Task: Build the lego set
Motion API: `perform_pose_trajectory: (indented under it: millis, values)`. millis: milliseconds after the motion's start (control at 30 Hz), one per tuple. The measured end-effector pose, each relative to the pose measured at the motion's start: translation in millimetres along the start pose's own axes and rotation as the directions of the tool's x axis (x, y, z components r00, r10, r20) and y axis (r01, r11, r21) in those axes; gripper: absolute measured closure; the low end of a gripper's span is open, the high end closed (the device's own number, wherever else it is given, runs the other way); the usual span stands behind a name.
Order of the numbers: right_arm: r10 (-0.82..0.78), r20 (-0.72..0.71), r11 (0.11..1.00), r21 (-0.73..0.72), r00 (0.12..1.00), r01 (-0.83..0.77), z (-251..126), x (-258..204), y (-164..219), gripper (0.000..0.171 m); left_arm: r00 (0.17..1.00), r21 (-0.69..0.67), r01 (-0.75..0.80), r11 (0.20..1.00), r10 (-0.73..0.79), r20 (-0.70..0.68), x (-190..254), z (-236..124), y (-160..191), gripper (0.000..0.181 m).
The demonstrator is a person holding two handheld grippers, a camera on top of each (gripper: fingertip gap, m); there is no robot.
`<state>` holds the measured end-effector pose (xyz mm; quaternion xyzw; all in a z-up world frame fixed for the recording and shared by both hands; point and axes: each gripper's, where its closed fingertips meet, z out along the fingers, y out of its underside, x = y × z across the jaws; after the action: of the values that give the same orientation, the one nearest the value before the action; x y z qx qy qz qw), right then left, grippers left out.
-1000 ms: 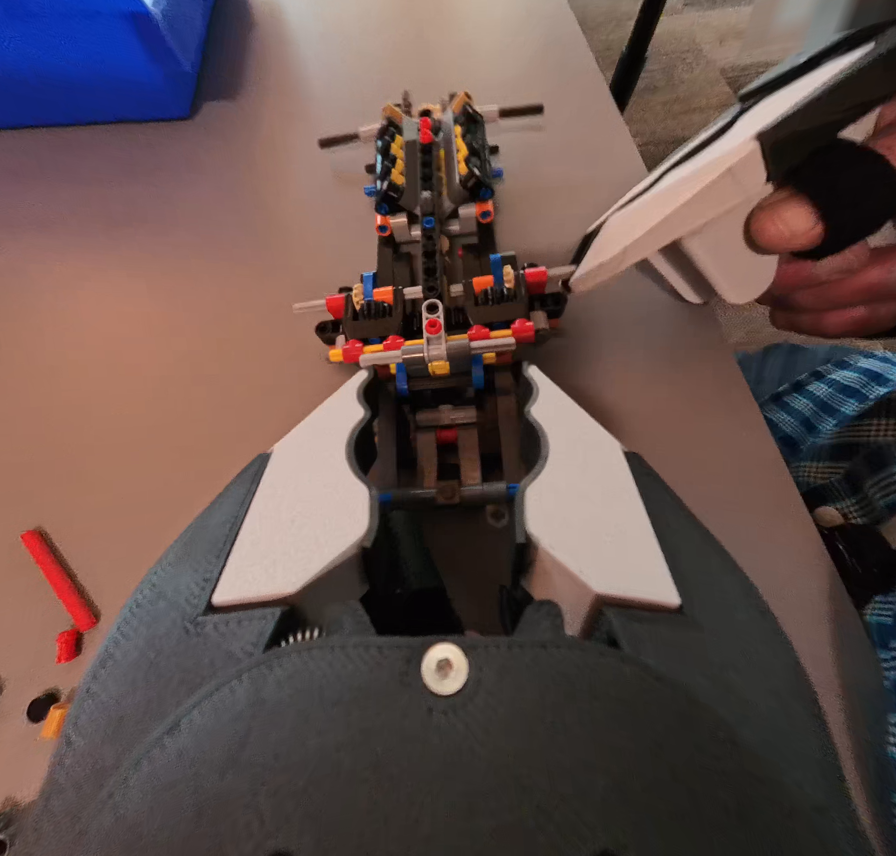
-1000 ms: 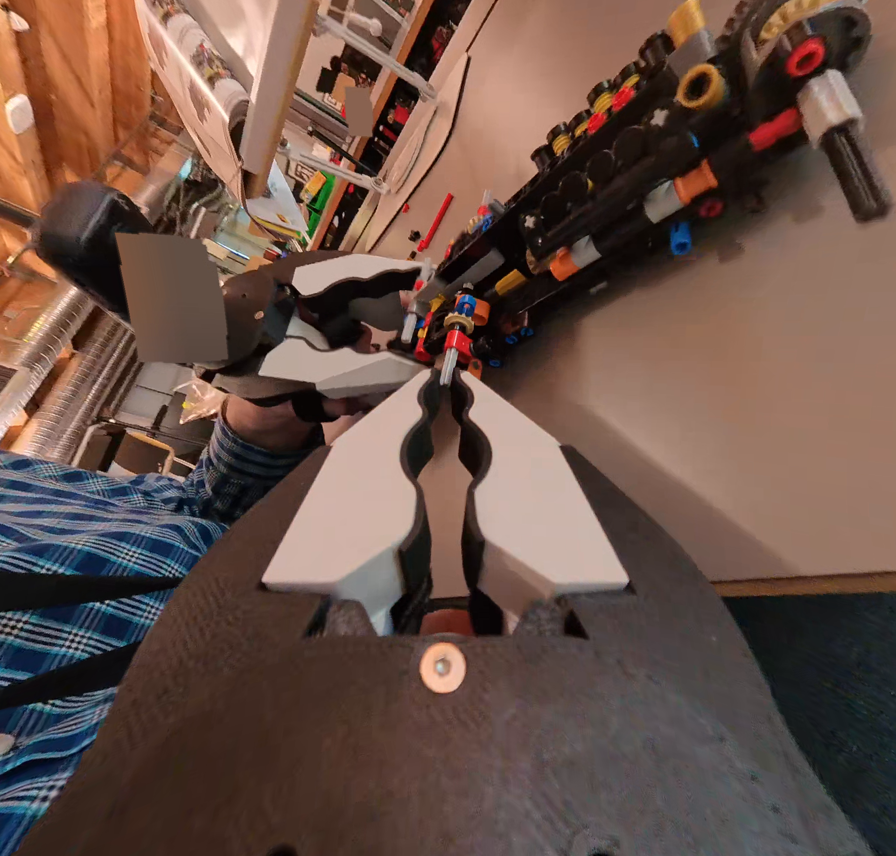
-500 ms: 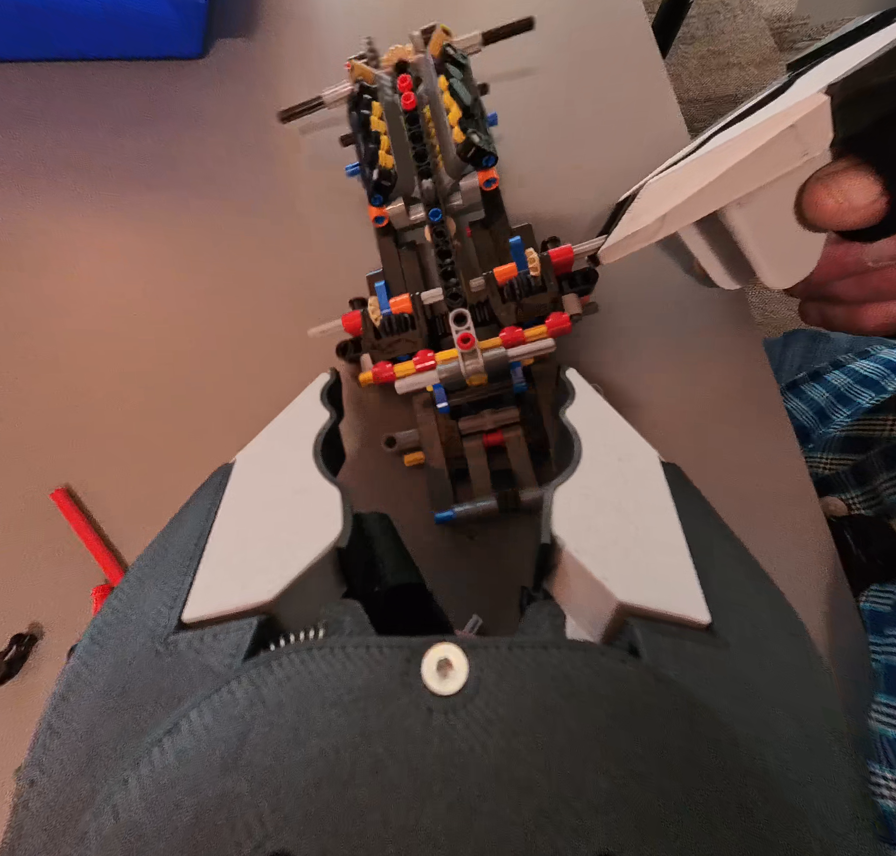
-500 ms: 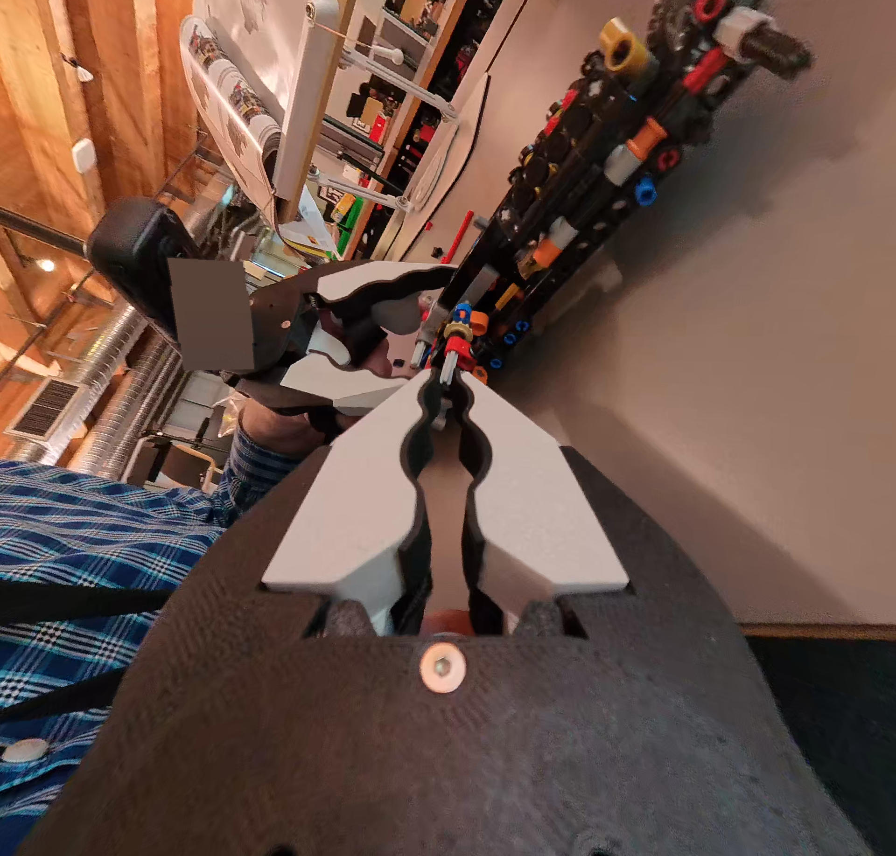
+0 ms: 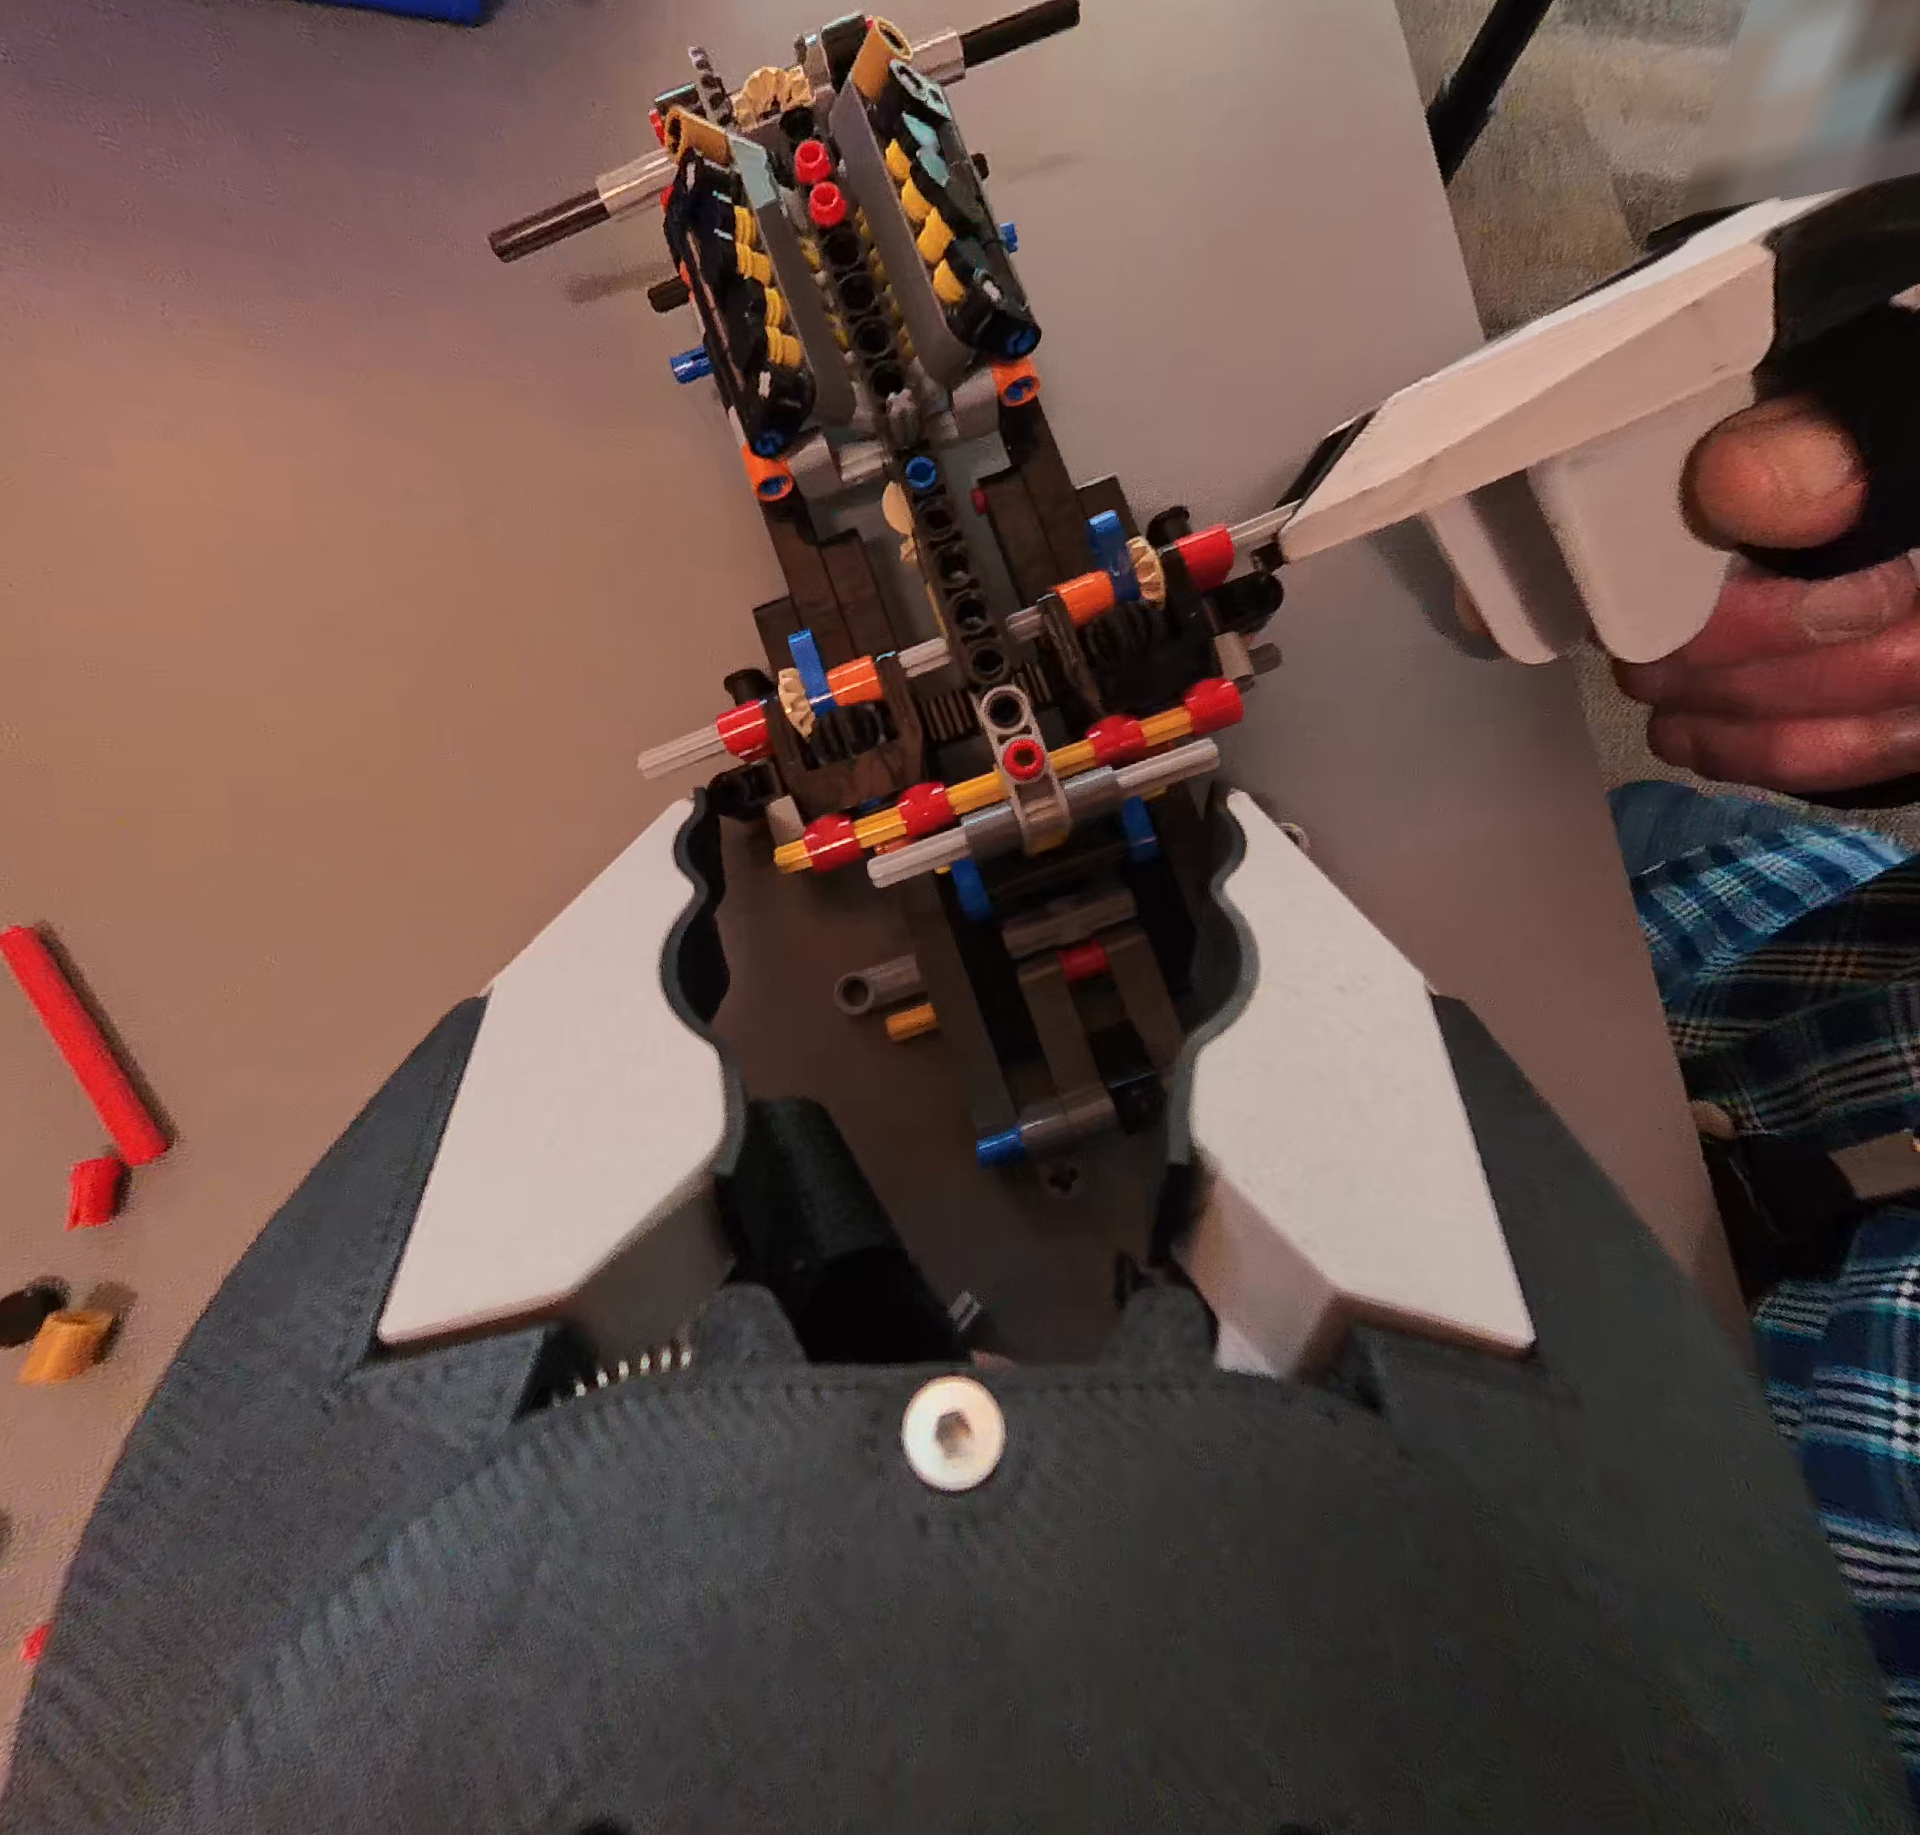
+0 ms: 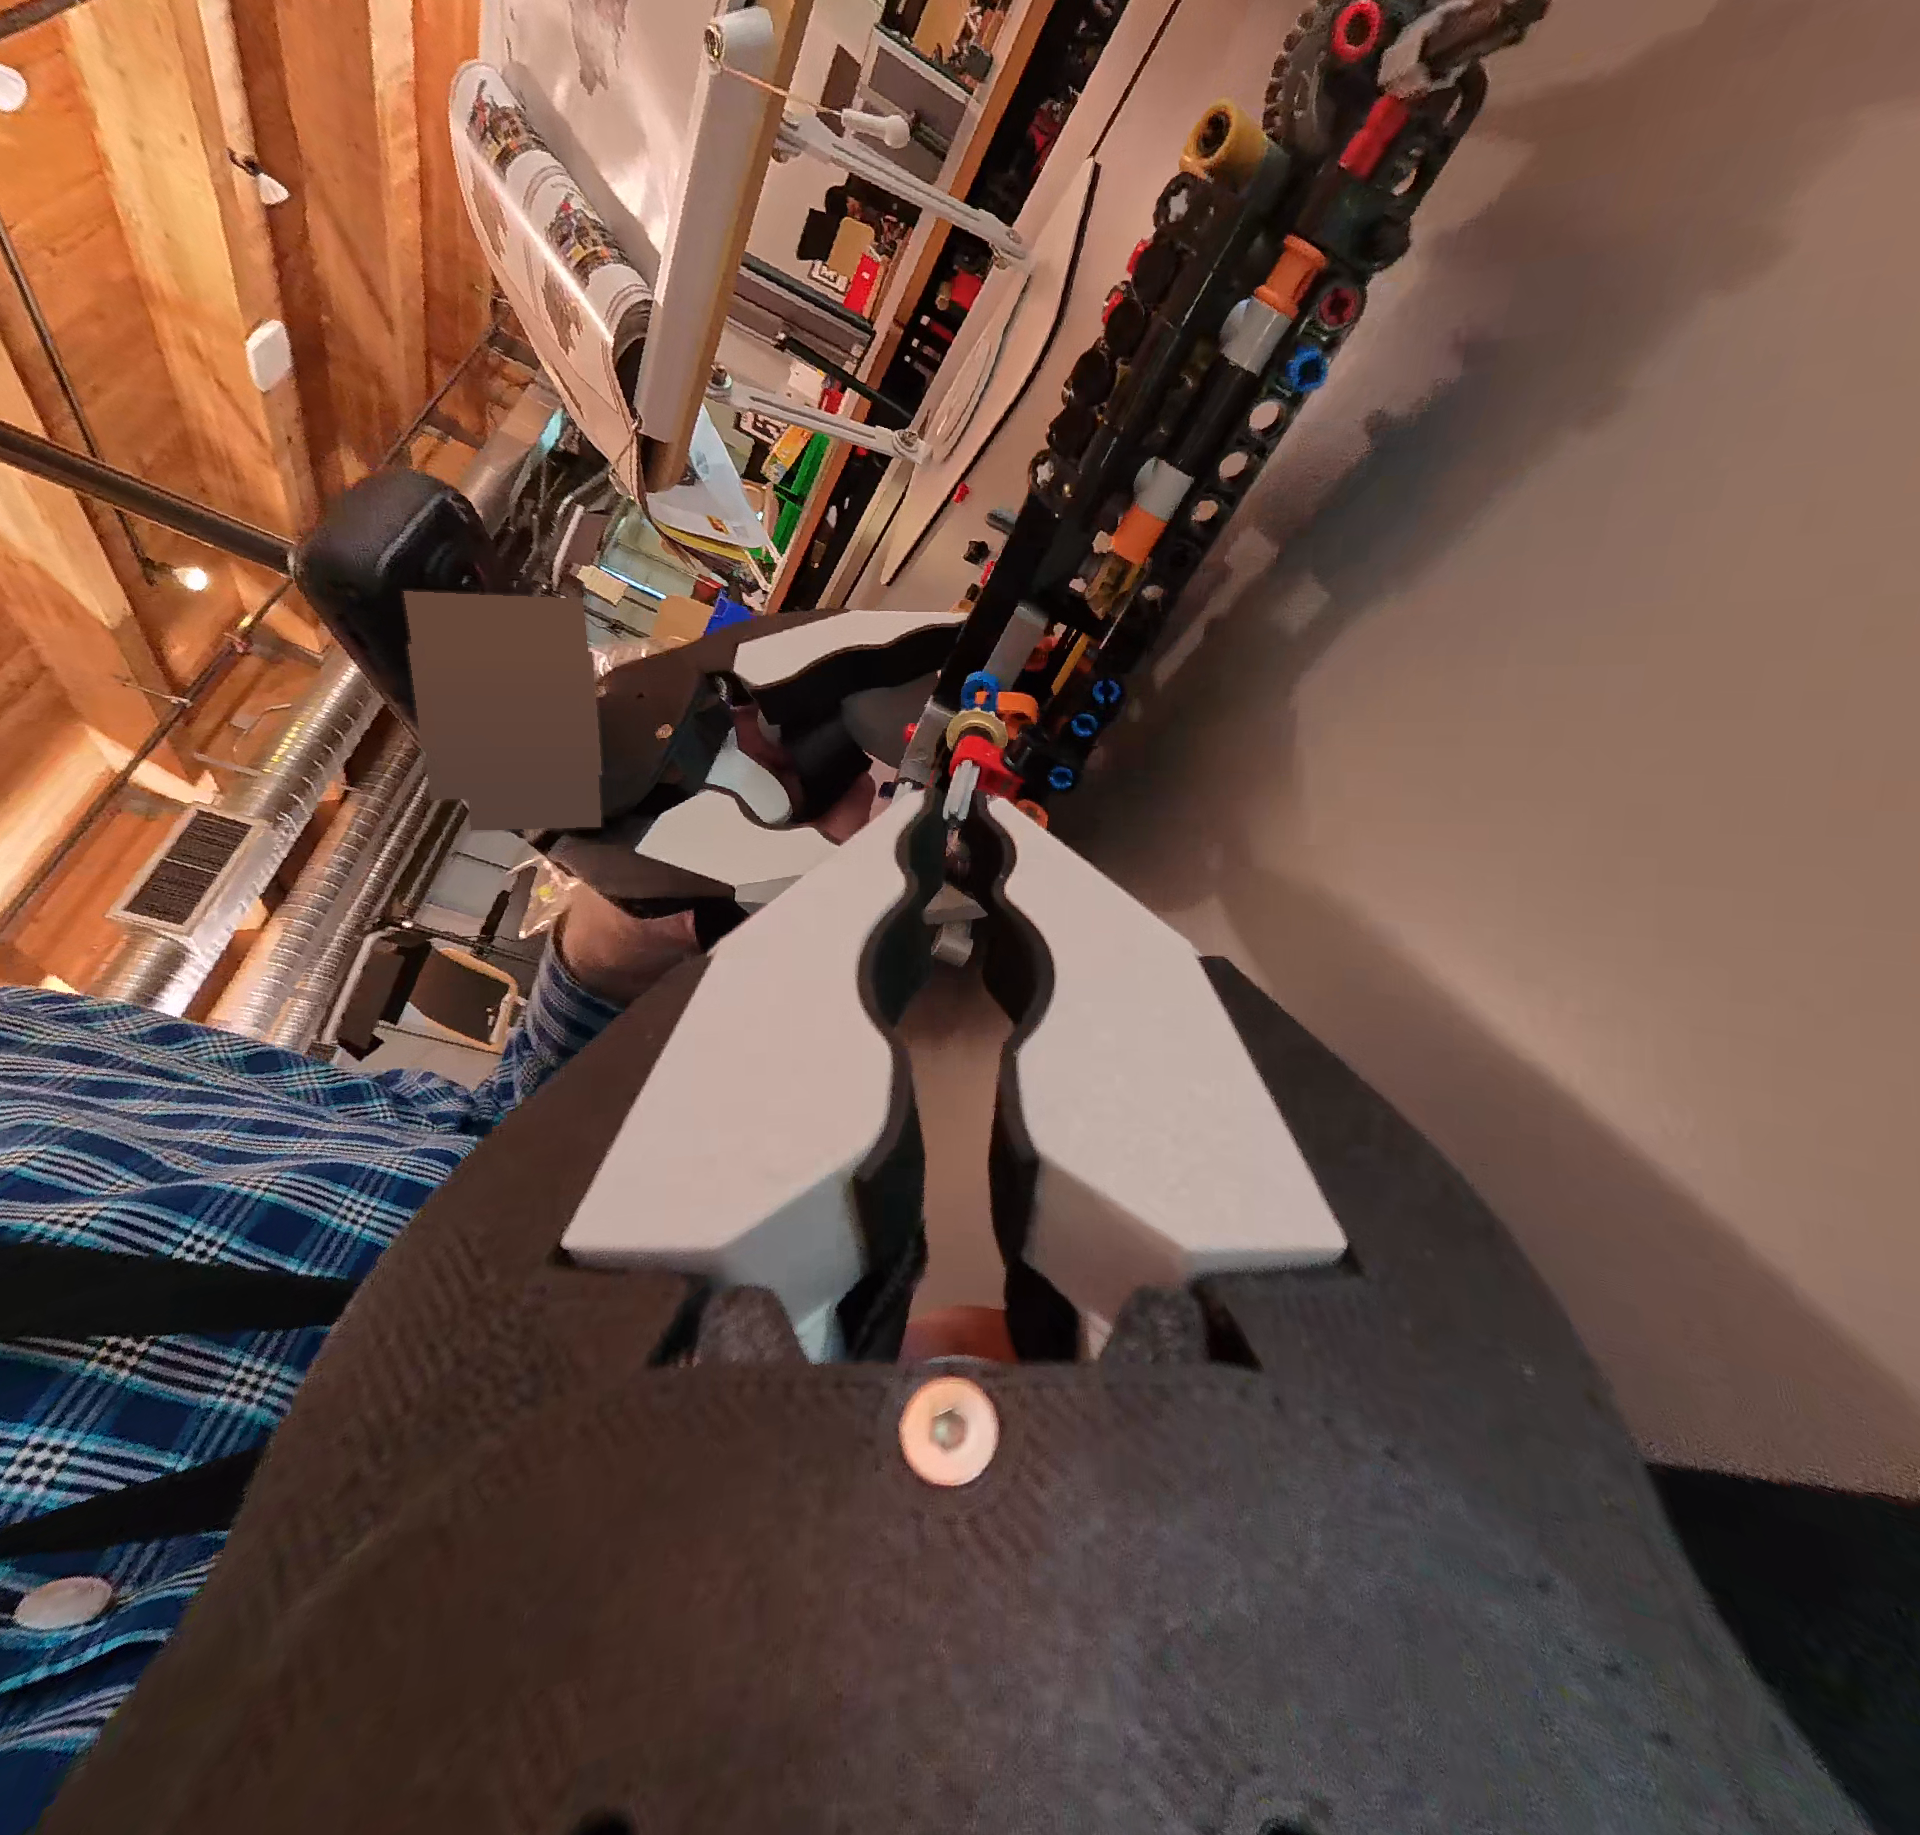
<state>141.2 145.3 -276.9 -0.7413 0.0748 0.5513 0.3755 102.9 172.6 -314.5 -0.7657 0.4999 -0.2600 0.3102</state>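
Left tongs (image 5: 956, 912) spread around the model's (image 5: 935, 559) near end; right tongs (image 6: 961, 829) clamped on a grey axle (image 5: 1252, 528) at its side.

The model lies lengthwise on the bench (image 5: 312, 538), near its right edge. It looks light and stiff along its black beams, but the protruding axles and small bushes would likely slide or pop off under side load, so the beam frame is the safer hold. Whether the left tongs touch it is unclear. Its underside is hidden, and loose bits (image 5: 83, 1058) at the left are partly cut off.
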Motion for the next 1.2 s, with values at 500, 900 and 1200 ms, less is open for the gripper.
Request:
perform_pose_trajectory:
  millis: [500, 900, 1200]
  values:
    - [-0.423, -0.159, 0.902, -0.171, 0.892, 0.397, -2.4, 13.7, 8.4, 0.164, 0.997, 0.007, 0.019, 1.0, -0.02, 0.076, 0.0, -1.7, 4.7, 0.096]
    - [-0.912, -0.185, 0.411, -0.41, 0.367, 0.814, -5.1, 21.4, 10.8, 0.17, 0.997, 0.002, 0.021, 1.0, -0.021, 0.068, 0.7, -0.8, 5.0, 0.096]
    - [-0.482, -0.145, 0.865, -0.238, 0.864, 0.442, -4.2, 16.0, 12.3, 0.17, 0.998, -0.005, 0.017, 1.0, -0.017, 0.061, 2.1, -0.1, 5.6, 0.094]
